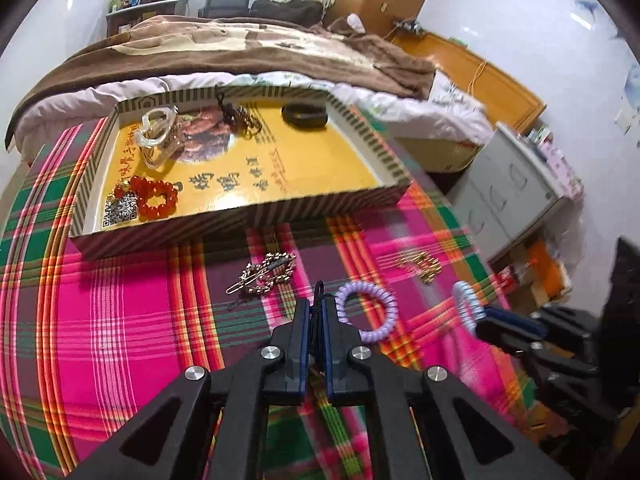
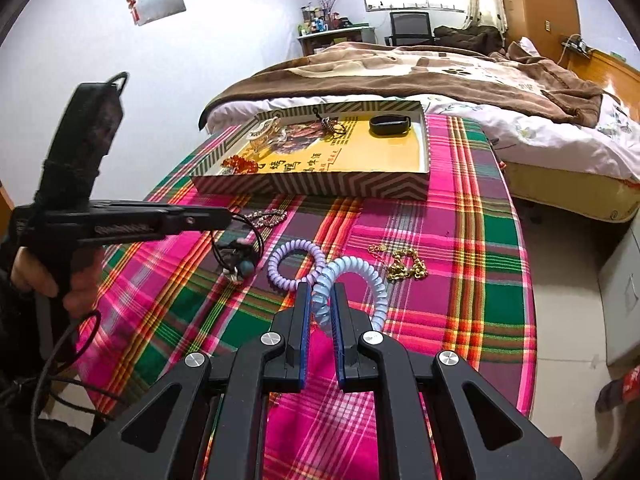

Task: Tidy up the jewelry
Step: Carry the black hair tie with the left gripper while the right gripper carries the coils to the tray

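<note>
The right gripper (image 2: 322, 308) is clamped on a pale blue spiral hair tie (image 2: 352, 276), whose loop arches up and to the right of the pads, lifted off the plaid tablecloth (image 2: 460, 320). The shallow striped box (image 2: 320, 186) that already holds a red bead bracelet (image 2: 240, 165) and a black band (image 2: 390, 125) lies straight ahead of this claw, in the upper middle of the right wrist view, its long side running across the frame. In the left wrist view the left gripper (image 1: 317, 312) is closed on a thin black cord (image 1: 318, 300), with the same box (image 1: 240, 228) directly beyond its tips. A purple spiral hair tie (image 1: 366, 312), a rhinestone hair clip (image 1: 266, 274) and a gold chain (image 1: 420, 266) lie on the cloth between grippers and box. Both claws seem about equally near; I judge the carry goes forward over the near wall.
</note>
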